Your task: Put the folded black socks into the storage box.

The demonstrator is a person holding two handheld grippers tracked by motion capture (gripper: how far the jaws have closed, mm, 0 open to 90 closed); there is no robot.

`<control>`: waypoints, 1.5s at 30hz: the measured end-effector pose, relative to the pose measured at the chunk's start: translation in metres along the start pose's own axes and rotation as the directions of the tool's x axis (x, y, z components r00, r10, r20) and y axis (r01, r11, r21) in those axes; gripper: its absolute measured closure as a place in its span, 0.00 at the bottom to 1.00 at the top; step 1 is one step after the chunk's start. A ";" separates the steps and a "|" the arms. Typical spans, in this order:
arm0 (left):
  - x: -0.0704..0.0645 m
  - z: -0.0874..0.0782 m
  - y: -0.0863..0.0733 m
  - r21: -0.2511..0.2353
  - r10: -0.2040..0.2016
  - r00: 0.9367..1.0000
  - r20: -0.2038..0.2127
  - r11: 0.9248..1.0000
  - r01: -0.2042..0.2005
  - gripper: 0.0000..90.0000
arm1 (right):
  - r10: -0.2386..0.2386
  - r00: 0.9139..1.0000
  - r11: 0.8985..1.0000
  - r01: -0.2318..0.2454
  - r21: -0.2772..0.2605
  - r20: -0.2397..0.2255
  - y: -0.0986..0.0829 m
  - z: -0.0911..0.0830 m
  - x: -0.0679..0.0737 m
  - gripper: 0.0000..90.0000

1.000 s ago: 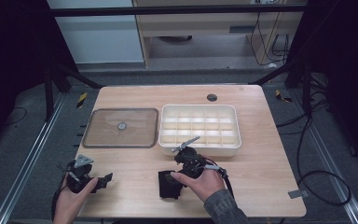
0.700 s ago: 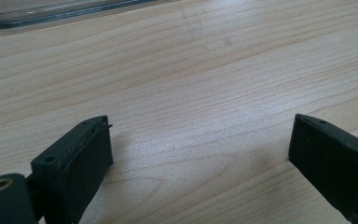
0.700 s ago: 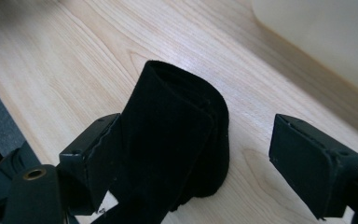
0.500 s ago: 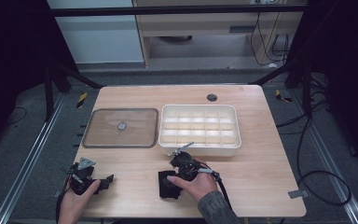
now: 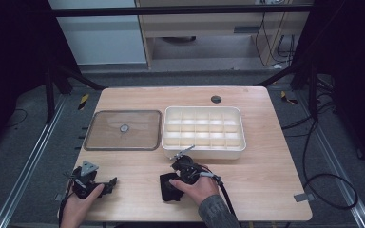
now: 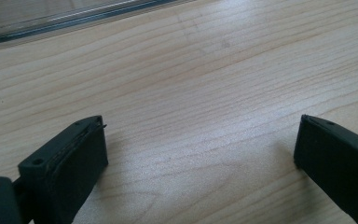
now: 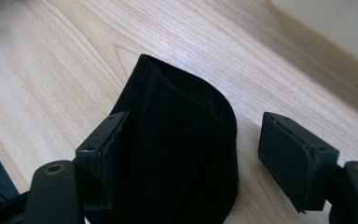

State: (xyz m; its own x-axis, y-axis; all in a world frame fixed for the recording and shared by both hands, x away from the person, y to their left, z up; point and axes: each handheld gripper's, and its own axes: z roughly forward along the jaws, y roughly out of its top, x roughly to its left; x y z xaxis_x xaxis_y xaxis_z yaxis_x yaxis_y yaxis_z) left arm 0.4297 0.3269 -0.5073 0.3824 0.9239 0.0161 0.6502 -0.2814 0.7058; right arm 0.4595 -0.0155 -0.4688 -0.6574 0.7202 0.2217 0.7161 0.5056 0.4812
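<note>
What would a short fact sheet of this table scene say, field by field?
Table: light wood
Black cloth: folded, flat on the table, between the open jaws of the right tongs
Left tongs: open over bare wood, holding nothing
White tray: many compartments, behind the cloth
Clear lid: flat, left of the tray

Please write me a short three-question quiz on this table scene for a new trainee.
1. True or false: the right gripper is shut on the black folded fabric pouch.
2. Which thing lies left of the white plastic compartment tray in the high view? A) a clear flat rectangular lid with a small round knob B) a metal bowl C) a red cup
3. Fill in: the left gripper has open jaws over the bare ____ table.

Key
1. False: its jaws stand open, with the pouch between them.
2. A
3. wooden
</note>
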 end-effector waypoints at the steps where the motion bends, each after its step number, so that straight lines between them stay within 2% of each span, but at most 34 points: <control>1: 0.000 0.000 0.000 -0.002 0.000 1.000 0.000 1.000 0.000 0.02 | 0.003 1.000 1.000 -0.003 0.003 0.001 0.000 0.001 0.000 0.30; 14: 0.000 0.000 -0.001 -0.009 0.002 1.000 0.001 1.000 -0.002 0.01 | 0.018 1.000 1.000 -0.018 0.019 -0.007 0.001 0.006 0.003 0.39; 22: 0.000 0.000 -0.001 -0.012 -0.001 1.000 0.000 1.000 0.001 0.01 | 0.029 0.999 0.999 -0.028 0.016 -0.033 -0.001 0.007 0.004 0.44; 45: -0.001 0.001 -0.001 -0.011 -0.002 1.000 0.000 1.000 0.002 0.01 | 0.030 0.995 1.000 -0.030 0.009 -0.095 -0.003 0.005 0.003 0.70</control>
State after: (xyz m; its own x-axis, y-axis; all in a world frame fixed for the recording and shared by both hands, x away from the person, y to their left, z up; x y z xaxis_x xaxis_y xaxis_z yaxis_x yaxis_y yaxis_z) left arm 0.4292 0.3265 -0.5086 0.3813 0.9243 0.0150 0.6434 -0.2769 0.7137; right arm 0.4570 -0.0128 -0.4735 -0.6546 0.6870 0.3154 0.7373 0.4880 0.4672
